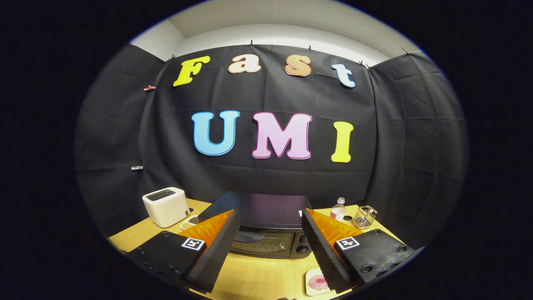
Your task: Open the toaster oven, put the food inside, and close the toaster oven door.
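A black toaster oven point(266, 225) stands on the wooden table just beyond my fingers, its glass door point(260, 242) shut and its knobs point(302, 248) at the right of the front. My gripper point(270, 254) hovers above the table in front of the oven, open wide, with nothing between the fingers. A small white plate with pink food point(316, 282) lies on the table close by, partly hidden behind the right finger point(327, 256).
A white pop-up toaster point(165, 206) stands left of the oven, with a small dish point(190, 222) beside it. To the oven's right are a small plastic bottle point(338, 209) and a wire cup holding pens point(365, 216). Black cloth walls close the booth behind the table point(254, 279).
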The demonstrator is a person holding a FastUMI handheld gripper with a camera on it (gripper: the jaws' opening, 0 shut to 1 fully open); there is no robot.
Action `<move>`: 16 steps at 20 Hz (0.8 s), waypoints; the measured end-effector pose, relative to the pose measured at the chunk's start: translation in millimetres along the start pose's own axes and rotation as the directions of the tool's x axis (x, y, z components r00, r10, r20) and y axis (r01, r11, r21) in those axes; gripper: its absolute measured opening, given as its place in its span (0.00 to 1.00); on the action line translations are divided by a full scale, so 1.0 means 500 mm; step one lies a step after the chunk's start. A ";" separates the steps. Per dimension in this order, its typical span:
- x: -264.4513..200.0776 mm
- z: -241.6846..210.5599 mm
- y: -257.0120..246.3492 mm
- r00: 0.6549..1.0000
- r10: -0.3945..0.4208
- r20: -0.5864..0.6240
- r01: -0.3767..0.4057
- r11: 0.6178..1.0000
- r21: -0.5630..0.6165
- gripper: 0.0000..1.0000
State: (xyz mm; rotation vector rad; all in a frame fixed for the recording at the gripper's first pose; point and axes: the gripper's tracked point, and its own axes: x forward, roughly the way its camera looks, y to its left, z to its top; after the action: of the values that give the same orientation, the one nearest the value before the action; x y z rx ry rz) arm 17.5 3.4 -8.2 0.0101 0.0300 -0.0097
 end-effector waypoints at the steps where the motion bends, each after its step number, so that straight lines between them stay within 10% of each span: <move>1: 0.004 0.000 0.001 1.000 -0.002 0.000 0.002 1.000 0.000 0.98; 16: 0.191 -0.108 0.043 0.987 -0.068 -0.146 0.069 0.998 0.002 0.99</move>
State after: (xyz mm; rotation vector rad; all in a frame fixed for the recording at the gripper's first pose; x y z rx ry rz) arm 111.5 24.6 -64.8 0.0172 0.1766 -0.0781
